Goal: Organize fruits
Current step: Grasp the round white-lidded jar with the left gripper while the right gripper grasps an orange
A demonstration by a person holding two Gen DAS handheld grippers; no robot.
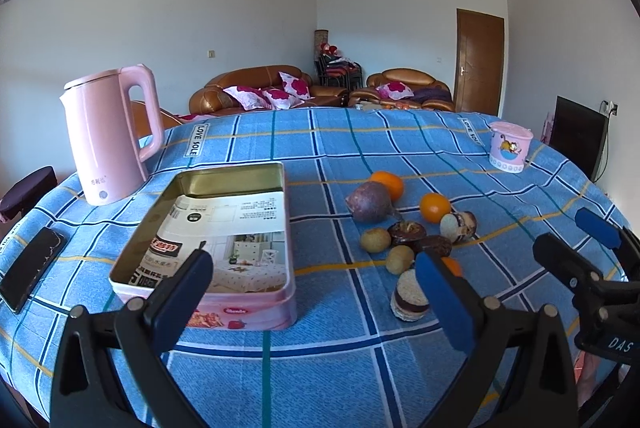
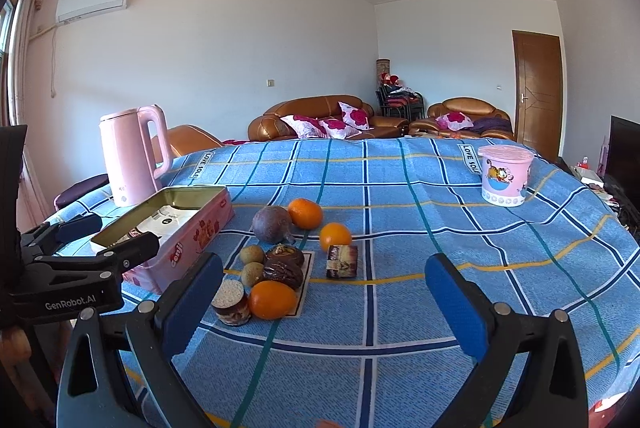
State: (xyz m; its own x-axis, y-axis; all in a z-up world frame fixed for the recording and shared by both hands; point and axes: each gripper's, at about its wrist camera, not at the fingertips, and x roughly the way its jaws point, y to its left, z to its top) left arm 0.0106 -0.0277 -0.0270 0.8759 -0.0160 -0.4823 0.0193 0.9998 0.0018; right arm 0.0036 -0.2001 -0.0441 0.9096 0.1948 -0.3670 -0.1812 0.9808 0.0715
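Hovering low over the blue plaid tablecloth (image 2: 400, 368), both grippers w/ jaws spread wide, nothing between the blue pads. Left gripper (image 1: 316, 292) sits near the table edge, straddling the front right corner of the pink rectangular metal tin (image 1: 208, 248), lid off, w/ printed paper sheets lying inside. Right gripper (image 2: 324, 304) is to the right of the food cluster, bare cloth between its fingers.

Nearest in the cluster: round layered rice-cake snack (image 2: 231, 302), just beside the closest orange mandarin (image 2: 273, 299). Behind those, two dark brown glazed pastries (image 2: 285, 264) w/ two small tan-green round fruits (image 2: 252, 264) on their left, all touching or nearly so. Cut layered snack piece (image 2: 342, 261) lies a bit right, apart from the pastries. Further back: second orange mandarin (image 2: 335, 235), then dark purple round fruit w/ stem (image 2: 273, 224), & third mandarin (image 2: 305, 213) just behind it.

Black smartphone (image 1: 30, 272) lies left of the tin, near the edge. Tall pink electric kettle (image 1: 110, 136) stands behind the tin. Far right: pink cartoon-print lidded tub (image 2: 505, 175), well apart from the fruit.
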